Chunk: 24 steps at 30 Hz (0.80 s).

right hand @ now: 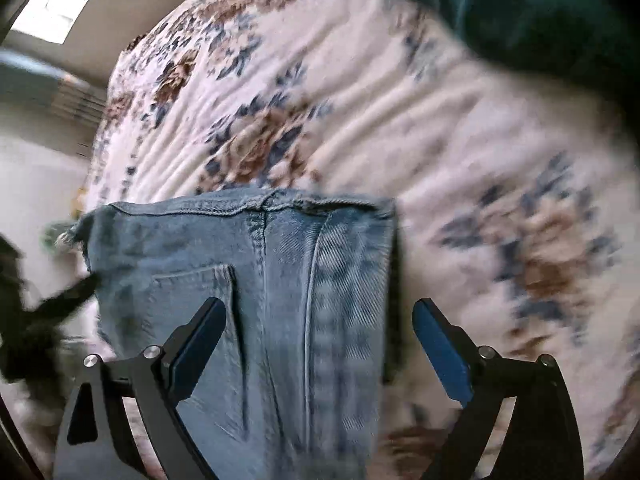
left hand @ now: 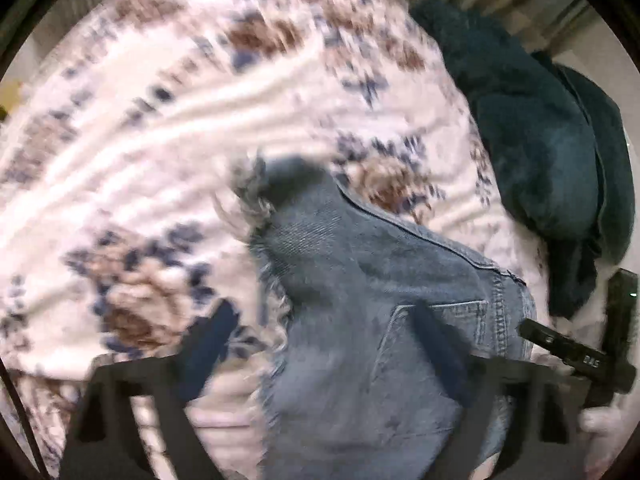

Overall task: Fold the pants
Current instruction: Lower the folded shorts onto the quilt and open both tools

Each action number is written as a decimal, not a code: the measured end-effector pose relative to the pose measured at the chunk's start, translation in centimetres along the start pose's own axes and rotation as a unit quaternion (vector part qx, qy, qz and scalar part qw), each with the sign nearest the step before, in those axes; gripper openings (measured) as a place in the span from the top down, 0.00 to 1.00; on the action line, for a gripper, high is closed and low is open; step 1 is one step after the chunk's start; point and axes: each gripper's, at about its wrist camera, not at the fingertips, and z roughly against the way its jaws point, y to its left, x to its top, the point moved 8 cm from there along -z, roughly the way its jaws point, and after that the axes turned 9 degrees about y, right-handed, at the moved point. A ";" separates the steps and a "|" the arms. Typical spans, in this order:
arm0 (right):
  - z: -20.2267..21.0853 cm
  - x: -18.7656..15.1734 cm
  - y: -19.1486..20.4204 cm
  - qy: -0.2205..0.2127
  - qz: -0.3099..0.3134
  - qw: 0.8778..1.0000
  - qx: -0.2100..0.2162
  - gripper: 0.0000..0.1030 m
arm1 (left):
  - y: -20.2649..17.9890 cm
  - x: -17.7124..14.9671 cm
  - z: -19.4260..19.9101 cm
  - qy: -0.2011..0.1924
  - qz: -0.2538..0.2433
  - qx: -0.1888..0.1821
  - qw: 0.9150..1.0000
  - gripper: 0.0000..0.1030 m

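Observation:
Light blue denim pants (left hand: 360, 280) with a frayed hem lie folded on a floral bedspread (left hand: 160, 100). My left gripper (left hand: 324, 320) is open, its fingers spread over the frayed hem end and a back pocket. In the right wrist view the pants (right hand: 280, 260) show a stitched waistband edge and a pocket. My right gripper (right hand: 320, 320) is open above them, its fingers astride the denim. The right gripper's black body (left hand: 576, 352) shows at the right edge of the left wrist view. Both views are motion-blurred.
A dark teal blanket or pillow (left hand: 540, 120) lies at the far right of the bed, and also fills the top right of the right wrist view (right hand: 540, 8). The bed's left edge, a floor and a window (right hand: 60, 4) show at the left.

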 end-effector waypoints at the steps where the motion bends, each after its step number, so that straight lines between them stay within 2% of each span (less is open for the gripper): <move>1: 1.0 -0.6 0.2 -0.013 0.011 0.999 -0.028 0.06 | 0.2 -0.9 1.5 -0.023 -0.006 0.028 0.999 0.07; 3: 2.7 -2.1 0.8 -0.031 0.028 0.995 -0.087 0.06 | 0.5 -1.9 2.3 -0.033 -0.010 0.067 0.997 0.07; 5: 3.7 -4.2 1.3 -0.044 0.040 0.989 -0.135 0.06 | 0.4 -4.3 3.0 -0.035 -0.011 0.105 0.994 0.07; 7: 4.1 -6.2 1.7 -0.048 0.040 0.986 -0.156 0.06 | -0.1 -6.1 2.9 -0.028 -0.015 0.114 0.993 0.07; 13: 5.2 -11.6 2.1 -0.053 0.018 0.985 -0.163 0.06 | -1.6 -10.1 3.3 -0.021 -0.037 0.126 0.991 0.07; 19: 8.6 -15.1 2.6 -0.090 0.014 0.981 -0.170 0.06 | -3.0 -12.5 5.8 -0.042 -0.056 0.125 0.990 0.07; 24: 12.5 -17.8 3.2 -0.121 0.018 0.976 -0.178 0.06 | -3.9 -14.7 9.8 -0.071 -0.058 0.131 0.987 0.07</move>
